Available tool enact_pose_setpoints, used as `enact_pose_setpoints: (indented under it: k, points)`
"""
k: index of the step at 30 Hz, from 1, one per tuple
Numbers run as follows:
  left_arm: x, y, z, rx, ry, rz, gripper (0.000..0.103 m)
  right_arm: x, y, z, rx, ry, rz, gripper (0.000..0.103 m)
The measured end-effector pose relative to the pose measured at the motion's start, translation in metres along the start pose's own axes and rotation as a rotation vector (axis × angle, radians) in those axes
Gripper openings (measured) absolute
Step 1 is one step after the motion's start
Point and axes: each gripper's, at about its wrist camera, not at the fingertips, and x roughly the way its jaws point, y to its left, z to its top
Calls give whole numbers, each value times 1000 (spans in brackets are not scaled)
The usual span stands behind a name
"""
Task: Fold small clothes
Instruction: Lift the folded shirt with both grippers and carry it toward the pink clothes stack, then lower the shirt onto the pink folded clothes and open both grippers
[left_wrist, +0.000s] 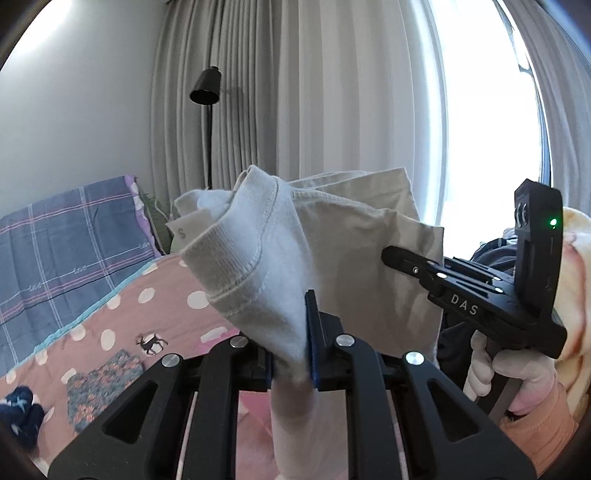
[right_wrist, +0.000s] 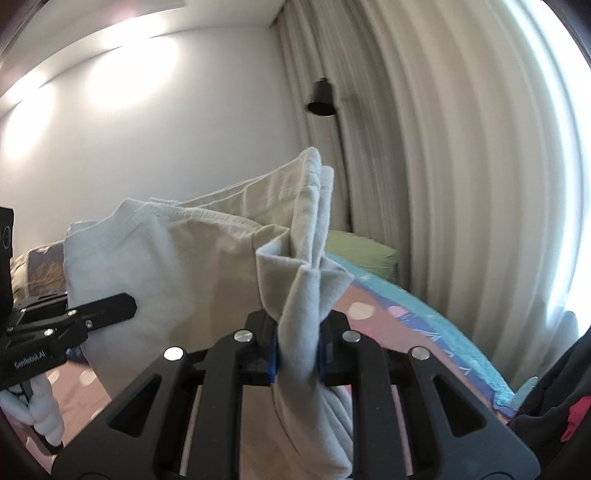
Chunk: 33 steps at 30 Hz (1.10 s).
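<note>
A small cream-white shirt (left_wrist: 332, 243) with a ribbed collar and a size tag hangs in the air above the bed, held by both grippers. My left gripper (left_wrist: 291, 354) is shut on a bunch of its cloth near the collar. My right gripper (right_wrist: 297, 350) is shut on a gathered fold of the same shirt (right_wrist: 177, 266). In the left wrist view the right gripper (left_wrist: 391, 254) reaches in from the right against the cloth. In the right wrist view the left gripper (right_wrist: 129, 304) shows at the left.
A bed with a pink polka-dot cover (left_wrist: 122, 317) lies below, with a plaid pillow (left_wrist: 62, 251) and a green pillow (right_wrist: 362, 253). Small dark clothes (left_wrist: 22, 410) lie at the lower left. A black floor lamp (left_wrist: 206, 88) and curtains (left_wrist: 332, 92) stand behind.
</note>
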Motion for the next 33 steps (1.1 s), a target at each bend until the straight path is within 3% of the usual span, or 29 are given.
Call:
enact_pose_setpoints:
  k: [8, 11, 13, 15, 16, 18, 21, 23, 25, 28, 33]
  points:
    - [57, 14, 5, -15, 47, 12, 15, 55, -14, 16, 2, 26, -82, 15]
    - [92, 30, 4, -37, 77, 47, 15, 87, -20, 17, 8, 66, -102, 15]
    - [125, 41, -1, -28, 131, 98, 22, 123, -23, 13, 6, 115, -133, 16]
    - [160, 61, -18, -56, 233, 192, 42, 158, -29, 1, 6, 185, -174, 30]
    - [168, 68, -26, -64, 264, 220, 43, 174, -33, -6, -4, 224, -221, 48]
    - [181, 83, -53, -87, 321, 245, 43, 201, -46, -31, -20, 332, -334, 49]
    - [191, 96, -93, -116, 393, 210, 45, 206, -57, -68, 39, 406, -245, 49]
    - [199, 96, -118, -95, 443, 208, 49, 209, -57, -95, 11, 461, -229, 49]
    - [196, 95, -131, -77, 411, 221, 52, 212, -55, -120, -29, 505, -238, 50]
    - [191, 92, -135, -98, 398, 221, 52, 197, -44, -145, -88, 446, -251, 50]
    - [175, 83, -135, -65, 410, 238, 52, 194, -38, -145, -108, 460, -266, 50]
